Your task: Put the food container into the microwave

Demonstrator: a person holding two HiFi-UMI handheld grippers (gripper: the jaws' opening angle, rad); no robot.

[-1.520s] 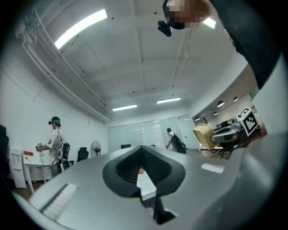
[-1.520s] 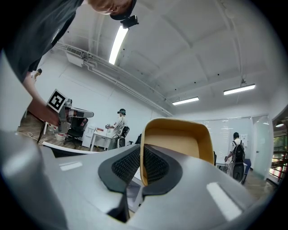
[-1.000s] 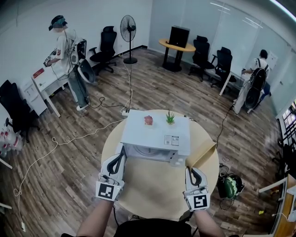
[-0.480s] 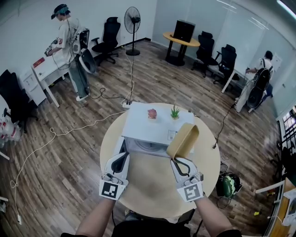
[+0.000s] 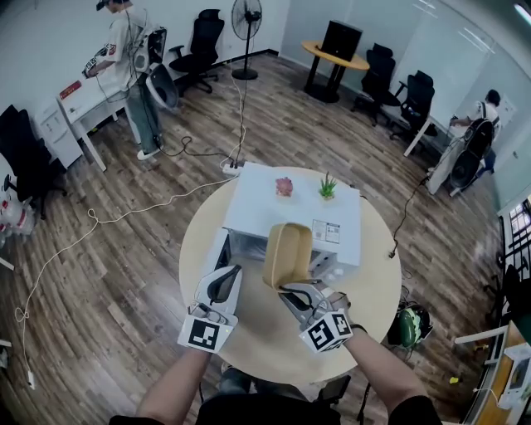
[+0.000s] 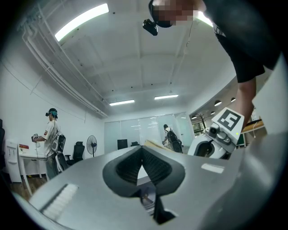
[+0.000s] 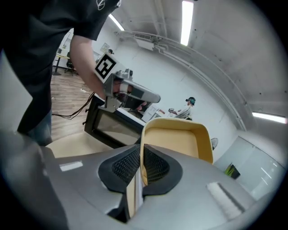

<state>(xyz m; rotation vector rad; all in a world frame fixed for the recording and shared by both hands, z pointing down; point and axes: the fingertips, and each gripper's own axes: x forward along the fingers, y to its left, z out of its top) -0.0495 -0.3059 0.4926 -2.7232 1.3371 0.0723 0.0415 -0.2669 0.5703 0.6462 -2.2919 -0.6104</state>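
The white microwave (image 5: 290, 207) stands on a round wooden table (image 5: 265, 340), its door (image 5: 217, 251) swung open to the left. The tan food container (image 5: 288, 253) is tipped up on edge in front of the open cavity. My right gripper (image 5: 288, 289) is shut on its near rim. In the right gripper view the rim sits between the pads (image 7: 155, 166), with the container (image 7: 177, 139) rising beyond and the dark door window (image 7: 110, 126) behind. My left gripper (image 5: 231, 271) hovers beside the door, its jaws closed on nothing (image 6: 142, 155).
A pink object (image 5: 284, 186) and a small green plant (image 5: 328, 188) sit on top of the microwave. A fan (image 5: 249, 17), office chairs, desks and two people stand around the room. A white cable (image 5: 124, 217) runs across the wooden floor.
My right gripper carried the container from the microwave's right side leftward to the front of the opening, and turned it upright. The left gripper sank slightly near the door.
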